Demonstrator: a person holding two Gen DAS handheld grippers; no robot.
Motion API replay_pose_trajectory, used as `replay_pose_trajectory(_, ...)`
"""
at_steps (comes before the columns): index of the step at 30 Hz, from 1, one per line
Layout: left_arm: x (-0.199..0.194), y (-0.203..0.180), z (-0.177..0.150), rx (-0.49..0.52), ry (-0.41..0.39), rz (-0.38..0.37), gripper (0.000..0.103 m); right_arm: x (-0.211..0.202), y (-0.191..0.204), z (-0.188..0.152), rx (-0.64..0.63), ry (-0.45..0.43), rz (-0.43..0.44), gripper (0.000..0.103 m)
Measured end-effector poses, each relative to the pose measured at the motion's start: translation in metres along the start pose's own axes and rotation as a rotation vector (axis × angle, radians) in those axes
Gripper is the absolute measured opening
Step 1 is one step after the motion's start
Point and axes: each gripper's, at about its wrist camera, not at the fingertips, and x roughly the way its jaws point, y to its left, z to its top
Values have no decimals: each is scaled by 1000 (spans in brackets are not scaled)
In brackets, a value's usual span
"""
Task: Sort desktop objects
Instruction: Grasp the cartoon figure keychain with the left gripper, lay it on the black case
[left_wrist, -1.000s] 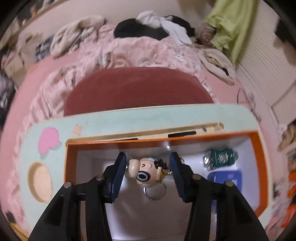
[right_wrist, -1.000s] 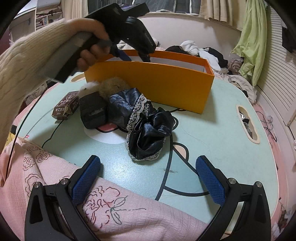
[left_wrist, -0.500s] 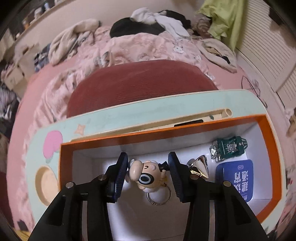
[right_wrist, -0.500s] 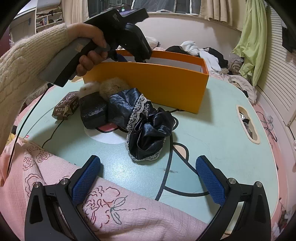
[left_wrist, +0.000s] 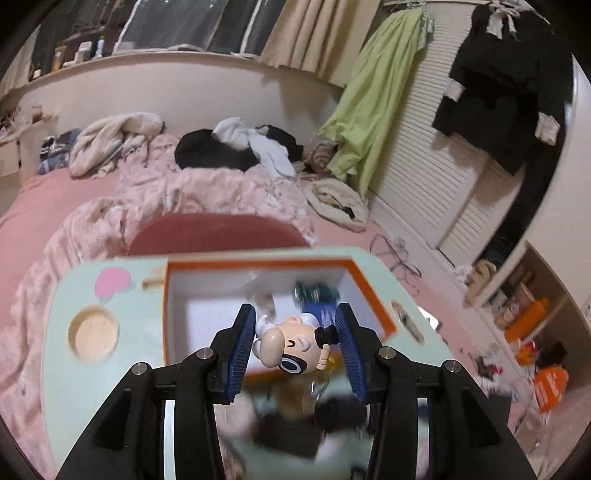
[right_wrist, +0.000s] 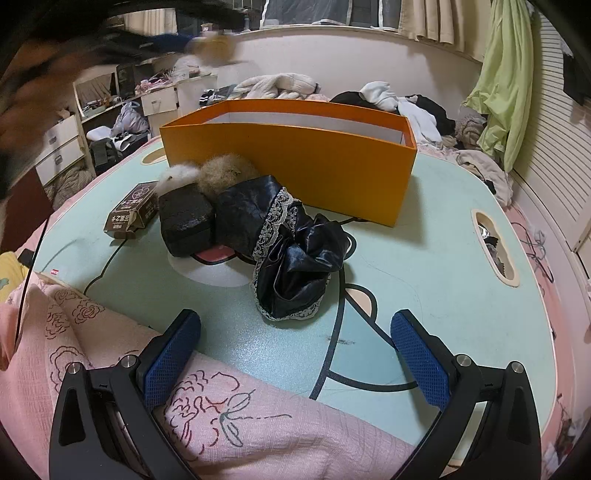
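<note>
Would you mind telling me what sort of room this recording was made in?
Most likely a lived-in bedroom: a bed with a rumpled pink quilt and clothes piled on it, a black garment hanging by louvred closet doors, and a low cartoon table.

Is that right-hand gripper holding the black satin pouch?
No: the right gripper stands wide open and empty, well short of the black satin pouch lying on the table.

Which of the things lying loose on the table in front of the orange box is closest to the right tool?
The black satin pouch with lace trim. It reaches furthest toward the right tool; the black case, brown carton and fluffy pompoms lie behind it.
</note>
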Motion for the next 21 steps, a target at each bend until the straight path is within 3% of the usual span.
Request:
replay_pose_trajectory(3, -1, 3, -27, 8, 36, 15, 43, -3, -2, -2, 0, 0, 0, 102)
replay_pose_trajectory(6, 9, 9, -45, 12, 70, 81, 43, -3, -2, -3, 0, 0, 1, 102)
replay_pose_trajectory(11, 33, 17, -57, -7, 110, 111, 43, -9, -13, 0, 0, -1, 1, 102)
replay_pose_trajectory(18, 45, 5, -51, 19, 28, 88, 43, -9, -14, 0, -1, -5, -4, 102)
replay_pose_trajectory(19, 41, -1, -49, 35, -14, 86, 50, -9, -14, 0, -1, -6, -4, 102)
replay_pose_trajectory(20, 37, -5, -49, 45, -39, 94, 75, -7, -14, 1, -1, -6, -4, 102)
replay_pose_trajectory(21, 32, -9, -49, 54, -67, 117, 88, -9, -14, 0, -1, -5, -4, 102)
